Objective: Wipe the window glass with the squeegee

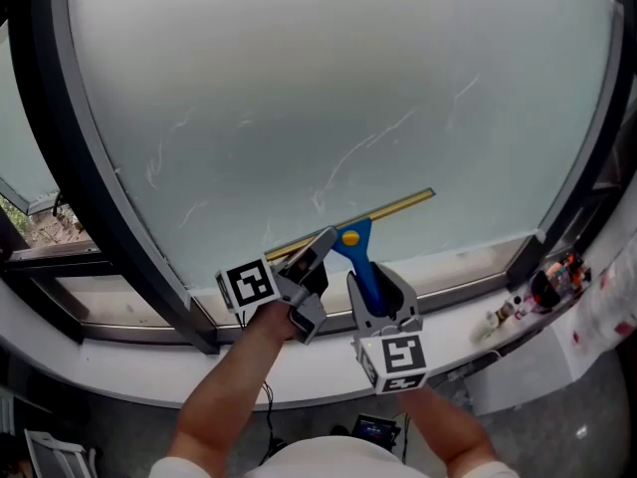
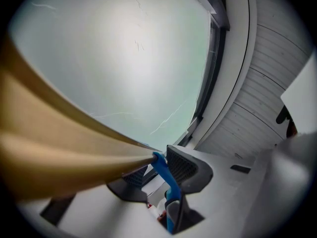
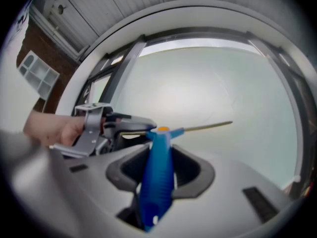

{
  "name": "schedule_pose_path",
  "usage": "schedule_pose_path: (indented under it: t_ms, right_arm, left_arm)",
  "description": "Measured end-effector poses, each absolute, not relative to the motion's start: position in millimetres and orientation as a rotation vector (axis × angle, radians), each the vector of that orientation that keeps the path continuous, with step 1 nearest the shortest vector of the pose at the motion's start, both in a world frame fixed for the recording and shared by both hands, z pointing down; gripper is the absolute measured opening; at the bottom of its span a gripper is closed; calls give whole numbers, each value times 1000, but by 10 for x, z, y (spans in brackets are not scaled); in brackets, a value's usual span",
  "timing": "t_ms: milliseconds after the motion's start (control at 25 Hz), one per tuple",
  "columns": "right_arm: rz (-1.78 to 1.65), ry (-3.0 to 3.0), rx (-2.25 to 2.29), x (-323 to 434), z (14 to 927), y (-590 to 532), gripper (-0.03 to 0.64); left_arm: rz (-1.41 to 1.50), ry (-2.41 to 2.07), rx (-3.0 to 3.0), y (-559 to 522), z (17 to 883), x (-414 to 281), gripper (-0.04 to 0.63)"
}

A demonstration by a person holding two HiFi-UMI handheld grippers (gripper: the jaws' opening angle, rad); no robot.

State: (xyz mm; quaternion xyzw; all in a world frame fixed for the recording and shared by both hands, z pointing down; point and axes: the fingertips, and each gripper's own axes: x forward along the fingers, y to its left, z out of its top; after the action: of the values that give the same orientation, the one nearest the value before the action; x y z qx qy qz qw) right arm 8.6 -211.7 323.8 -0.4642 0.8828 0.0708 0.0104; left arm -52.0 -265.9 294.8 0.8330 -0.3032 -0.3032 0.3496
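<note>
Squeegee (image 1: 352, 241): low on the window glass (image 1: 328, 88), brass blade slanting up to the right, blue handle pointing down.
Right tool (image 1: 382, 291): clamped on the blue handle.
Left tool (image 1: 321, 247): pinching the blade just left of the handle's head.
Glass marks: faint pale streaks.
Surroundings: dark frame (image 1: 82, 172) on both sides, white sill (image 1: 149, 368) below, small clutter (image 1: 545, 289) on the ledge to the right, well apart from both tools.

Room interior by frosted window (image 1: 299, 88), white sill (image 1: 90, 352)
</note>
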Motion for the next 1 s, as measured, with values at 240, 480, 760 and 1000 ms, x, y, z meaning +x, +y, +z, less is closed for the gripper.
schedule_pose_path:
  t_ms: [240,480,760,1000]
  right_arm:
    - [116,2793,-1365,141,3214,-2319,152]
    - [85,2724,-1372,242,3019,-2514,152]
    - [-3,2655,-1489,310,2845,-2709,152]
    - [15,2601,-1518,237,2383,-2802,152]
  left_arm:
    - [-746,-919,2301,-2778,2856,-486,160]
    - [-722,-985,2382,-2692,2901,-640,184]
    - [-536,-1253,2577,-2502,2776,-1048,183]
    - [-411,-1502,2822,-2326,2210,-1272,181]
